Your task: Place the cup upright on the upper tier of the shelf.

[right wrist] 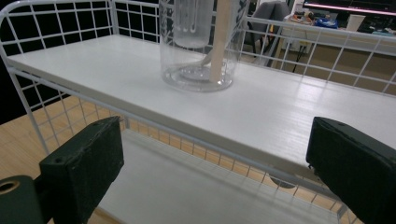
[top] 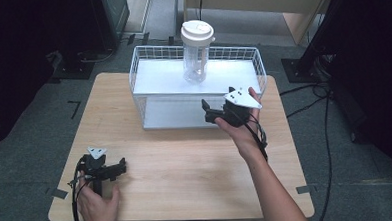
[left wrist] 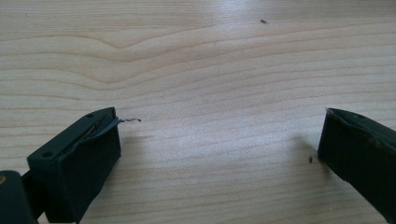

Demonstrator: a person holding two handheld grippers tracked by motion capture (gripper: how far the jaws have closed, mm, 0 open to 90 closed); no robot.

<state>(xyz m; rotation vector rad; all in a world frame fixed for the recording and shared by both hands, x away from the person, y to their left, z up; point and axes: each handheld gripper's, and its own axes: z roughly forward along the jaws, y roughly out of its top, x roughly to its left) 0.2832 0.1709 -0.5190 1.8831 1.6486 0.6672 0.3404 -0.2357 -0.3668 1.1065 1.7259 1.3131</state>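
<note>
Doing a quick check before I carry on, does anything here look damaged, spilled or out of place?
One thing: the pad on the left gripper is peeling at one jaw's tip, a thin strip curling off. The clear jug stands upright on the rack's shelf, nothing spilled.

Wire basket (top: 144, 100) on wooden table (top: 186, 161)

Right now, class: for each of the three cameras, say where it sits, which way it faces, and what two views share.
High view: above the person's side, looking forward and down at the wooden table, both hands and tools.
Left gripper view: rides the left tool, facing bare tabletop, jaws apart.
Right gripper view: rides the right tool, facing the wire basket's white shelf.
Shared: the clear lidded jug, high and right.
</note>
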